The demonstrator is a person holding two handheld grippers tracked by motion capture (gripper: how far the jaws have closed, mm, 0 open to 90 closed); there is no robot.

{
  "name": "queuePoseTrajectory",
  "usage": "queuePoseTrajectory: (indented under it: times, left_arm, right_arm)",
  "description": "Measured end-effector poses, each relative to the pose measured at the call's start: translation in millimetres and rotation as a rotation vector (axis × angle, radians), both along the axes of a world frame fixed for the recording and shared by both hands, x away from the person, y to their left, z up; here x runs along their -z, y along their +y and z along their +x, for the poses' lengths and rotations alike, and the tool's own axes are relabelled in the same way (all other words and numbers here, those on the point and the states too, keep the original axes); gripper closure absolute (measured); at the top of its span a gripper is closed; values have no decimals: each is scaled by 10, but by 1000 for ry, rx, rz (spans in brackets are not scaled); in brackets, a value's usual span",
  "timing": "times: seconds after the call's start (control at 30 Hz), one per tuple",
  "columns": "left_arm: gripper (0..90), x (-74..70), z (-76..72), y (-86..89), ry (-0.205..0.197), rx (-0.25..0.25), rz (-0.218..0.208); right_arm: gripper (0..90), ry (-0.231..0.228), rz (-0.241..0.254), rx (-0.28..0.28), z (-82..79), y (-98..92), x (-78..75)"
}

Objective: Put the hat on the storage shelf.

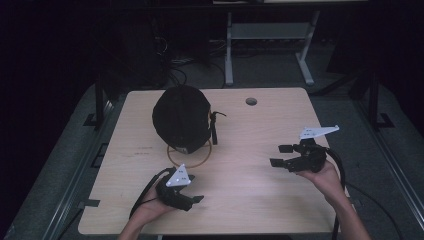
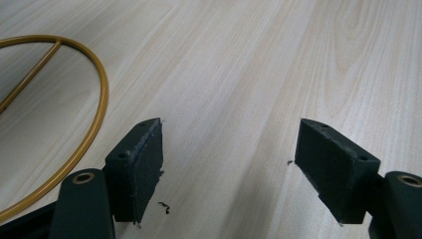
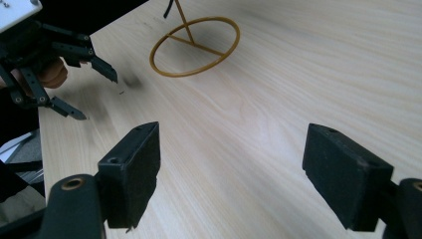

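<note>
One black cap (image 1: 181, 118) sits on one gold wire stand (image 1: 189, 159) at the bench's (image 1: 240, 200) far left. Two hand-held grippers: left hand-held gripper (image 1: 196, 199) and right hand-held gripper (image 1: 278, 155), both released, empty.

Light wood-grain bench (image 1: 240, 200), rectangular with rounded corners, round cable hole (image 1: 251, 101) near the far edge. A gold wire stand (image 1: 190, 156) sits on it, its ring base flat on the wood, left of and nearer than the hole. A black cap (image 1: 181, 117) sits on top of the stand. A few dark specks (image 2: 164, 207) lie just beside the ring.
</note>
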State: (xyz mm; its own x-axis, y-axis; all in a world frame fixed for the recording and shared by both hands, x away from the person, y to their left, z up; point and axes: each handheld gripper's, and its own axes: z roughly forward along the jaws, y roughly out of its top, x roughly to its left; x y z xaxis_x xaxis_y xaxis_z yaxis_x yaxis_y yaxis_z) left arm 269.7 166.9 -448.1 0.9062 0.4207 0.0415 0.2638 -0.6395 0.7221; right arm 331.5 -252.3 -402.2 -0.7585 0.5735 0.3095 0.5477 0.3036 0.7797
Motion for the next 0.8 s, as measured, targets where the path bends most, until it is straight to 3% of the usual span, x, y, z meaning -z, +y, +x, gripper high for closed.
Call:
queuePoseTrajectory:
  times: [0.47,0.8]
  left_arm:
    - [269,4,3,-8,10,0,5]
    - [269,16,6,-18,16,1,2]
  right_arm:
    - [221,35,5,32,-254,-227,248]
    - [205,31,8,58,-466,-354,382]
